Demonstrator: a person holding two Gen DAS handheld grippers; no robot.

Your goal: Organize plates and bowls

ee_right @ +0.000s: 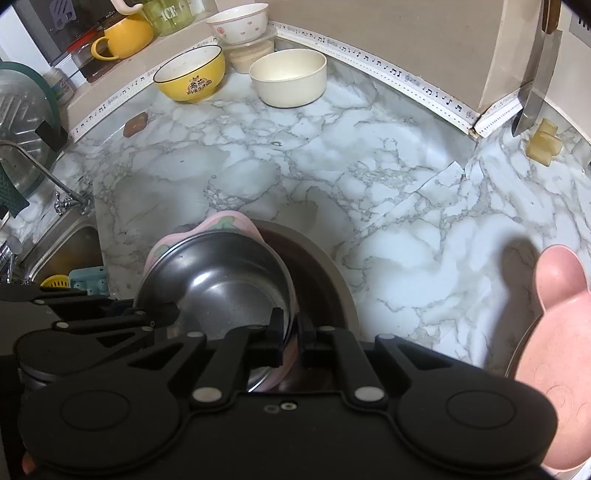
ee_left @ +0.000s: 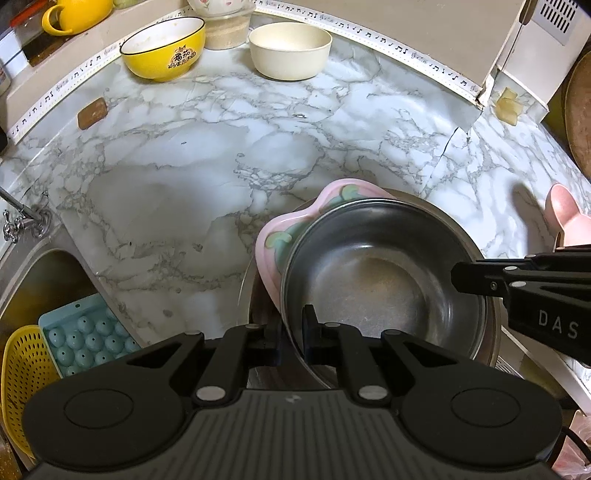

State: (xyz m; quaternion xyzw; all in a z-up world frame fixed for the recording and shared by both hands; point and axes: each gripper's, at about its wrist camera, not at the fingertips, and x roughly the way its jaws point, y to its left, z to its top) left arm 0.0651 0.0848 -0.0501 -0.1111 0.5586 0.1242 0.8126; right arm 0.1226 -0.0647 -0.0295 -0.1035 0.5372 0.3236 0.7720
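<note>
A steel bowl (ee_left: pixel 384 280) (ee_right: pixel 225 284) rests tilted in a pink flower-shaped plate (ee_left: pixel 269 247) (ee_right: pixel 221 223). Both sit over a larger dark bowl (ee_left: pixel 491 332) (ee_right: pixel 328 280) on the marble counter (ee_left: pixel 221 147). My left gripper (ee_left: pixel 293 334) is shut on the steel bowl's near rim, one finger inside and one outside. It also shows in the right wrist view as the left gripper (ee_right: pixel 173 314). My right gripper (ee_right: pixel 290 332) (ee_left: pixel 456 278) is shut on the opposite rim, pinching the steel bowl and the pink plate's edge together.
A yellow bowl (ee_left: pixel 162 48) (ee_right: pixel 190 74) and a cream bowl (ee_left: pixel 290 48) (ee_right: pixel 288 77) stand at the back wall. A white floral bowl (ee_right: pixel 238 26) sits on a container. A pink bear-shaped plate (ee_right: pixel 554 369) lies at the right, a sink (ee_left: pixel 37 280) at the left, and a knife (ee_right: pixel 532 92) hangs at the right.
</note>
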